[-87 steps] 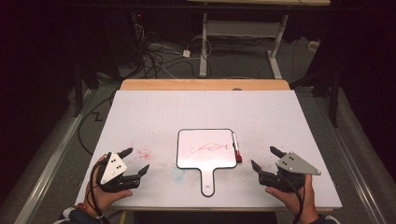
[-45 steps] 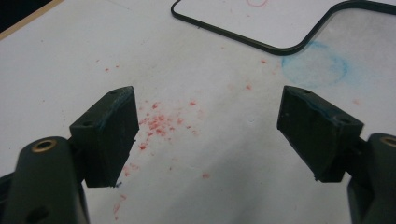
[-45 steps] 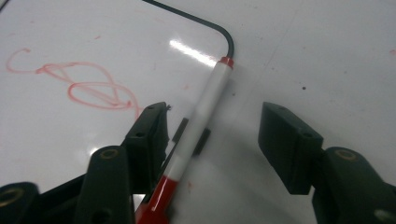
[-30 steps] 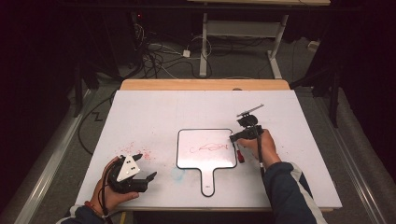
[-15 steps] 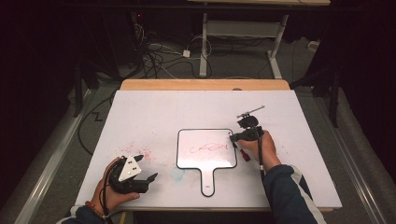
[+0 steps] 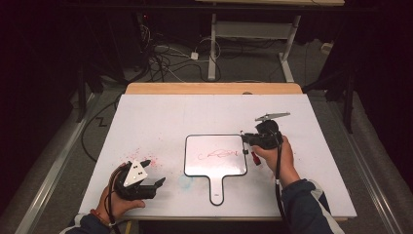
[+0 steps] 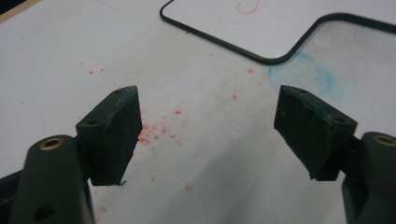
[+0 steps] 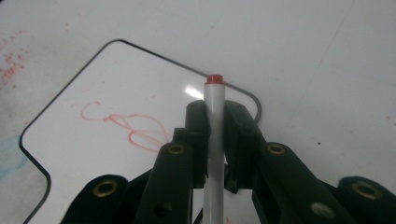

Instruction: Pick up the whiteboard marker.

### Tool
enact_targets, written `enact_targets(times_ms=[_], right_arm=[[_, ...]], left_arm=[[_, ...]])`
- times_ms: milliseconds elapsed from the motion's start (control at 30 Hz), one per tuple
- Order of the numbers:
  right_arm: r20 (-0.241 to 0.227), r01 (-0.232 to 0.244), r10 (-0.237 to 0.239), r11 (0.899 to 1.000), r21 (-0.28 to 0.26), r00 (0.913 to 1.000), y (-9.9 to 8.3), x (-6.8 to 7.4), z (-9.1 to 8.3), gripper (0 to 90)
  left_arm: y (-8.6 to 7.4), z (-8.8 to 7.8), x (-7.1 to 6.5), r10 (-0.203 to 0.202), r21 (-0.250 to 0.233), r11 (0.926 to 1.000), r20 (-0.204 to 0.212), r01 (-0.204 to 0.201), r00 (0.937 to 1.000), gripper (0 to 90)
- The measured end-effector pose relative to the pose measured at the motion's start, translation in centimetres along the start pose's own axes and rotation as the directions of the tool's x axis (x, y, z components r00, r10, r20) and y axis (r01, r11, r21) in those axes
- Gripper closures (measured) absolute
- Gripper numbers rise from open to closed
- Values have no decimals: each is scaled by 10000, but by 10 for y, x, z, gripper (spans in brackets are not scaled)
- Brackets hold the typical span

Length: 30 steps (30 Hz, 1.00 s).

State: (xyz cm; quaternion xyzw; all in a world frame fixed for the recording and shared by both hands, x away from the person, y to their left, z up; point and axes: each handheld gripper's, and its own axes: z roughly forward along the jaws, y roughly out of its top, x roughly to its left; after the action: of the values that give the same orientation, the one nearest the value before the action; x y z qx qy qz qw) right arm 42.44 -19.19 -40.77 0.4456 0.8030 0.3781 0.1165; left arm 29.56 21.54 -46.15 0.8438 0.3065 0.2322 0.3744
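A small white board point(image 6: 214, 156) with a black rim, a handle and a red scribble lies at the table's middle. My right gripper point(image 6: 246, 141) hovers just over the board's right edge, shut on a grey marker point(image 8: 214, 91) with a red end. The marker stands between the pads and points at the board's corner point(image 8: 116, 93). In the high view its red end point(image 6: 253, 158) pokes out below the hand. My left gripper point(image 6: 153, 171) rests at the front left, open with nothing between its jaws point(image 7: 208, 116).
Red specks point(image 6: 146, 158) dot the white tabletop point(image 6: 160, 122) by the left gripper, and a faint blue smudge point(image 7: 308, 70) lies near the board's handle. A wooden strip point(image 6: 214, 88) edges the far side. Cables and desk legs lie on the floor beyond.
The right gripper came from the front right to the board's right edge, shut on the marker lying there and has lifted it slightly. The left gripper stayed put.
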Motion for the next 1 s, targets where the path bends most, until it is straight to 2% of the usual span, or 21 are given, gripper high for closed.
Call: enact_targets(times_ms=[133,200,233,333,367,433,467,567,633,733,767,800,833,867,1000], right_arm=[[-245,173,-200,9945,-1032,9995,-3,9,-13,810],[-223,241,-270,9924,-1203,9994,-4,12,-15,811],[-287,353,-408,9842,-1736,9988,-7,19,-20,811],[-253,642,-713,9744,-2153,9971,-8,31,-24,811],[-383,752,-867,9686,-2369,9955,-8,35,-25,811],[-325,975,-1091,9631,-2507,9935,-8,44,-27,811],[-499,1025,-1195,9597,-2616,9916,-8,47,-28,811],[-628,1250,-1473,9538,-2731,9871,-9,59,-27,811],[-659,1431,-1681,9483,-2831,9836,-11,67,-27,811],[-859,1602,-1934,9414,-2969,9774,-13,79,-25,811],[-968,1671,-2046,9384,-3025,9740,-14,83,-24,811],[-1052,1701,-2115,9356,-3095,9717,-15,86,-24,811],[-1052,1701,-2115,9356,-3095,9717,-15,86,-24,811],[-1148,1754,-2230,9292,-3254,9680,-17,94,-22,811],[-1283,1916,-2488,9182,-3467,9600,-20,107,-21,811]], left_arm=[[12,-1,-1,-169,-474,9987,243,181,9996,220],[20,1,-2,-211,-636,9977,311,230,9993,220],[24,1,-3,-220,-673,9974,344,243,9992,228],[36,4,-6,-322,-968,9945,755,395,9966,240],[39,5,-7,-303,-1045,9938,854,392,9959,241],[43,6,-8,-311,-1136,9926,951,419,9950,242],[46,8,-10,-333,-1219,9915,1062,463,9938,244],[61,13,-17,-400,-1603,9848,1669,672,9852,246],[69,17,-22,-446,-1721,9820,1876,776,9812,258],[81,23,-30,-549,-1850,9775,2428,1017,9685,296],[81,23,-30,-549,-1850,9775,2428,1017,9685,309],[88,27,-36,-634,-1902,9748,2648,1165,9622,330],[88,27,-36,-634,-1902,9748,2648,1165,9622,344],[94,31,-41,-654,-1970,9725,2804,1241,9577,345],[100,35,-49,-617,-2004,9718,2937,1245,9539,345]])
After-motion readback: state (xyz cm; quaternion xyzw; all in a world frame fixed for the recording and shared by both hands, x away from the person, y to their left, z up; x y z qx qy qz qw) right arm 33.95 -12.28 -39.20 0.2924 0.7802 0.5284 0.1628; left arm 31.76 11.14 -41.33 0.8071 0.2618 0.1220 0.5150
